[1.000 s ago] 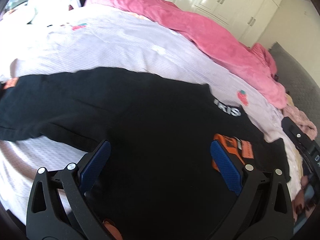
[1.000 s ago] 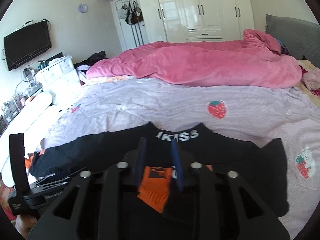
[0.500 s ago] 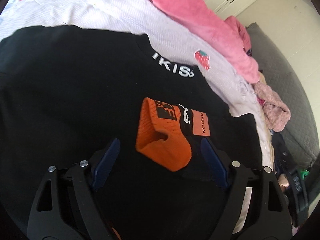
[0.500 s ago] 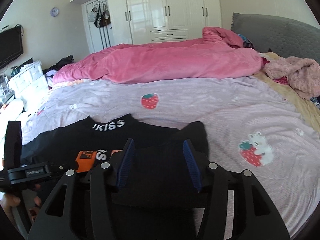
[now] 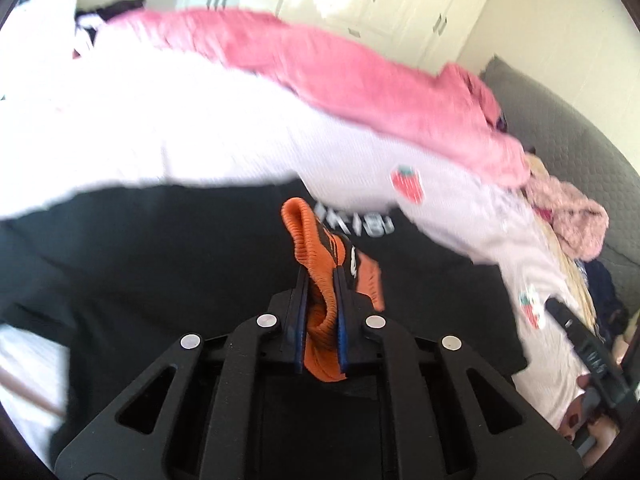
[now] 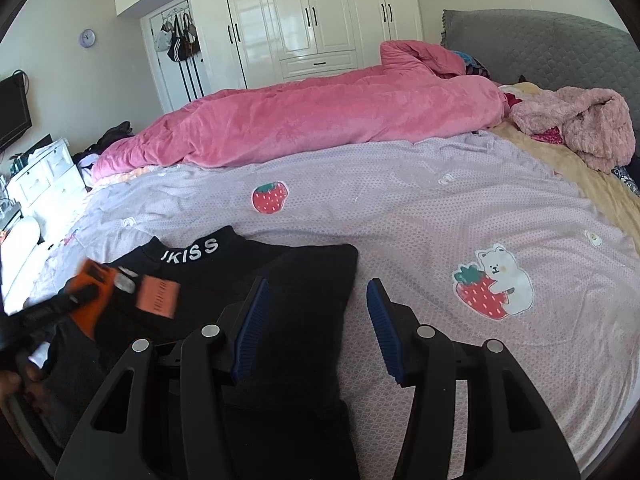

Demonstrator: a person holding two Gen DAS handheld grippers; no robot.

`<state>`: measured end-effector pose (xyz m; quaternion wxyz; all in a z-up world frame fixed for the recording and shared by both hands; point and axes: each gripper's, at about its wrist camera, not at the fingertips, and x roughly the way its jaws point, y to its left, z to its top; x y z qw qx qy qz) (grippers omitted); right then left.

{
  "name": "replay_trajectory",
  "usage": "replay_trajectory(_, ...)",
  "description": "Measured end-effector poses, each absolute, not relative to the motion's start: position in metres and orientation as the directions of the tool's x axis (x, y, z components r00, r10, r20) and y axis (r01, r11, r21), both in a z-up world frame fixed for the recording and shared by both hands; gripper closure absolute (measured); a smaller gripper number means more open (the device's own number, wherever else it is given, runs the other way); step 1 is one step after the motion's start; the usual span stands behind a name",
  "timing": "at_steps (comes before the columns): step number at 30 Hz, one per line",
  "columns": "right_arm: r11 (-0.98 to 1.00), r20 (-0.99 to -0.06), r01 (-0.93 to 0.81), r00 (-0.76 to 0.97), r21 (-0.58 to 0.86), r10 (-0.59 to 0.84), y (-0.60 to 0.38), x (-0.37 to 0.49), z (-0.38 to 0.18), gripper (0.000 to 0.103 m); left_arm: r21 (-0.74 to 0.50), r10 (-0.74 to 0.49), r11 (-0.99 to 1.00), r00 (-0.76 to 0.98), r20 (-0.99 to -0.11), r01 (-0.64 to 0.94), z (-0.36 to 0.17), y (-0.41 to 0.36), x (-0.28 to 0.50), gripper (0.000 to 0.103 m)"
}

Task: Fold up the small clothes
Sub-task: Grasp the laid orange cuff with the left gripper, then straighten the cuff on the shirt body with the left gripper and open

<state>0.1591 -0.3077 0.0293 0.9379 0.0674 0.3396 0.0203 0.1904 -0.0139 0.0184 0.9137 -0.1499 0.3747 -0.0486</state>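
A: What differs from before?
B: The left gripper (image 5: 320,284), wide a second ago, has just clamped the orange cuff (image 5: 316,256), frame centre, over the black top (image 5: 160,260).
A: Surroundings?
B: The right gripper (image 6: 316,320) stands half-open, empty; pink duvet (image 6: 320,120) across the upper frame.

A black top (image 6: 256,280) with white "IKISS" lettering on its collar lies spread flat on the bed, one sleeve folded across its front. Its orange ribbed cuff (image 5: 316,256), bearing black patches, is lifted off the body of the garment and bunched upright.
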Motion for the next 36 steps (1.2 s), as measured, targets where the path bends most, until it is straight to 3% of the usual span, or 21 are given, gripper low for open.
replay_trajectory(3, 0.991, -0.645, -0.002, 0.759, 0.132, 0.087, -0.302, 0.161, 0.025, 0.053, -0.26, -0.13, 0.964, 0.755, -0.643, -0.056, 0.032, 0.007, 0.182, 0.098)
replay_trajectory(13, 0.993, -0.686, -0.042, 0.719, 0.111, 0.107, -0.275, 0.166, 0.012, 0.052, -0.274, -0.13, 0.955, 0.674, -0.728, -0.111, -0.003, 0.033, 0.187, 0.094)
replay_trajectory(22, 0.989, -0.696, -0.089, 0.703, 0.117, 0.146, -0.255, 0.169, 0.003, 0.05, -0.262, -0.045, 0.944, 0.71, -0.702, -0.199, 0.014, 0.075, 0.164, 0.092)
replay_trajectory(29, 0.989, -0.69, -0.102, 0.708, 0.109, 0.15, -0.253, 0.169, 0.002, 0.05, -0.238, -0.108, 0.968, 0.718, -0.687, -0.082, 0.024, 0.038, 0.165, 0.092)
replay_trajectory(36, 0.988, -0.697, -0.105, 0.701, 0.11, 0.153, -0.256, 0.168, -0.001, 0.05, -0.158, -0.082, 0.985, 0.618, -0.782, -0.069, -0.025, 0.015, 0.185, 0.088)
